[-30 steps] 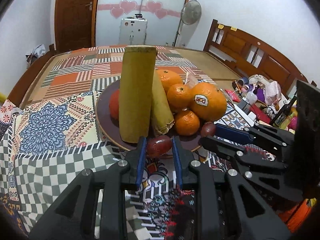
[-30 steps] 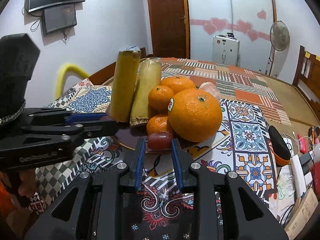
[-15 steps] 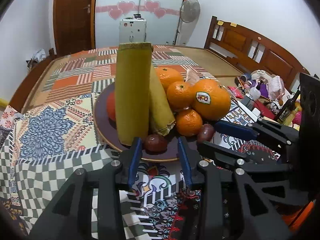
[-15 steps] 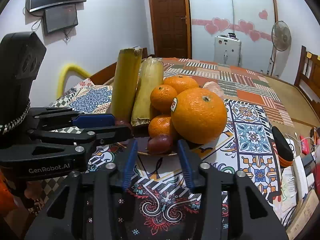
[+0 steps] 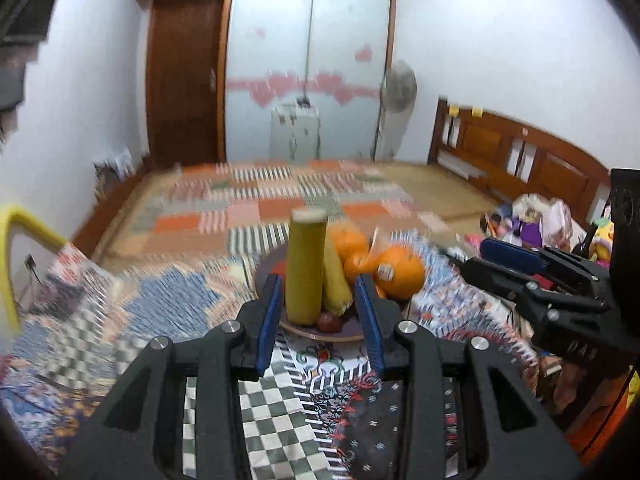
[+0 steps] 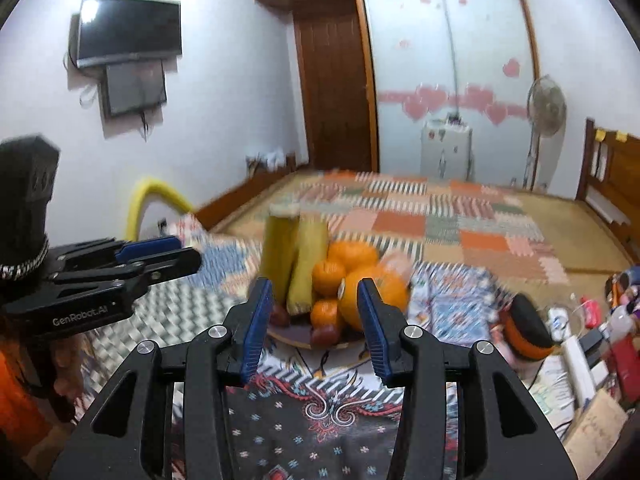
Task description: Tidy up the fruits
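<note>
You hold the left hand-held gripper point(image 5: 318, 312) and right hand-held gripper point(image 6: 316, 318) with jaws parted and empty, short of the fruit plate point(image 5: 320, 332) on the patterned bed point(image 5: 280, 216).

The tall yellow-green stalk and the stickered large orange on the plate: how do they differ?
The stalk stands upright, a yellow-green cylinder with a flat cut top; the large orange is round, orange and carries a sticker. The stalk rises well above the orange. Both rest on the same plate.
</note>
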The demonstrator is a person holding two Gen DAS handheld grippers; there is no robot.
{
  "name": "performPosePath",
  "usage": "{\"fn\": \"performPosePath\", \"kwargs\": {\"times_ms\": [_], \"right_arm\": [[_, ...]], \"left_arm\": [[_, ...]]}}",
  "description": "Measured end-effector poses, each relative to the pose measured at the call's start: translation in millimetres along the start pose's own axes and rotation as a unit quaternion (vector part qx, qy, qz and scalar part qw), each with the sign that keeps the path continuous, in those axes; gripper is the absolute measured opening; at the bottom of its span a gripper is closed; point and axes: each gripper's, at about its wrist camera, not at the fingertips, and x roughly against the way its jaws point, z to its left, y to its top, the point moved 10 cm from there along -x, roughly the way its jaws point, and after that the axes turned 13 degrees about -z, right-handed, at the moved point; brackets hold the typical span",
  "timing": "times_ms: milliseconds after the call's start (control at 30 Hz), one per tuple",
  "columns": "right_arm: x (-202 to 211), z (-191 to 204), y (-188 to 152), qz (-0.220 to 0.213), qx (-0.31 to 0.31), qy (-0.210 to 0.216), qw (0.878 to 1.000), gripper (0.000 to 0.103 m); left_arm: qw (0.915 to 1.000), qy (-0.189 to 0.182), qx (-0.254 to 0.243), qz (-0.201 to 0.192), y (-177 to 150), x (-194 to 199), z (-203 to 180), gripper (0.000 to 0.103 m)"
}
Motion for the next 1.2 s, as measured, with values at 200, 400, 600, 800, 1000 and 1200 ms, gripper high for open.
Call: {"fn": "performPosePath", "kwargs": {"times_ms": [200,400,600,800,1000,1200], "right_arm": [[59,14,51,-0.077,0.006,-0.018,0.997,0.040],[99,32,79,-0.127,0.007,-0.022,0.992,0.045],[117,46,88,-0.152,0.023,-0.035,0.987,0.059],[127,51,94,-0.173,0.028,-0.049,0.983,0.078],[139,53,95,-0.188,0.037,-0.065,0.979,0.089],[146,54,93,-0.197,0.040,-0.078,0.977,0.102]], "left_arm": [[0.9960,0.018,-0.015,-0.086,46,71,-17,0.037],[0.9903,0.027,-0.012,-0.136,70,125,-30,0.051],[0.9857,0.037,-0.016,-0.164,80,162,-41,0.066],[0.9816,0.050,-0.025,-0.183,83,187,-49,0.083],[0.9799,0.053,-0.020,-0.191,84,197,-49,0.097],[0.9779,0.057,-0.023,-0.200,82,208,-49,0.103]]}}
